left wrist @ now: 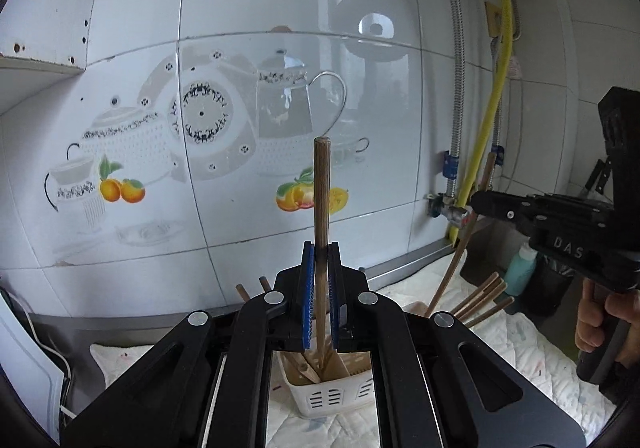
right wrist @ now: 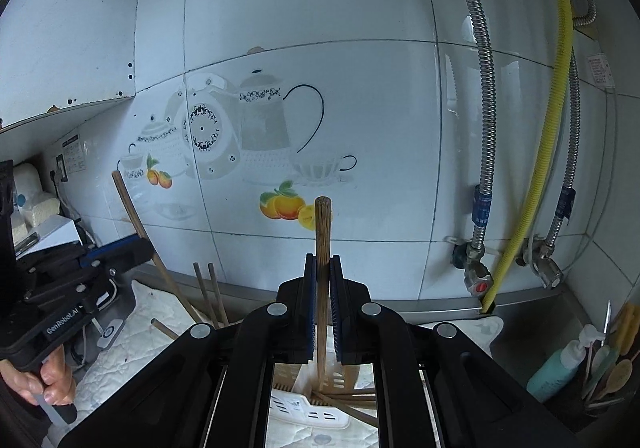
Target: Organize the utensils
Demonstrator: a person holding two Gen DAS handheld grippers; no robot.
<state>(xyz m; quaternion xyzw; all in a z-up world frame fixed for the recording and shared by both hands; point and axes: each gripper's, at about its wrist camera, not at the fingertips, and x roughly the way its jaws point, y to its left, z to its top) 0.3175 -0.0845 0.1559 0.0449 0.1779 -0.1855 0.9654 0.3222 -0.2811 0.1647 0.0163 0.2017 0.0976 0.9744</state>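
Holder (left wrist: 320, 400) base & chopstick (left wrist: 321, 208) lower end hidden behind claw frame.

The right hand-held gripper (right wrist: 322, 268) clamps an upright wooden chopstick (right wrist: 322, 232) between its blue pads (right wrist: 308, 308). The chopstick's lower end stands in a white slotted utensil basket (right wrist: 308, 414) holding further chopsticks (right wrist: 348, 400). At left, the left hand-held gripper (right wrist: 138, 248) grips another, tilted chopstick (right wrist: 128, 204).

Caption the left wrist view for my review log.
Left hand-held gripper pinches an upright wooden chopstick above the white utensil basket.
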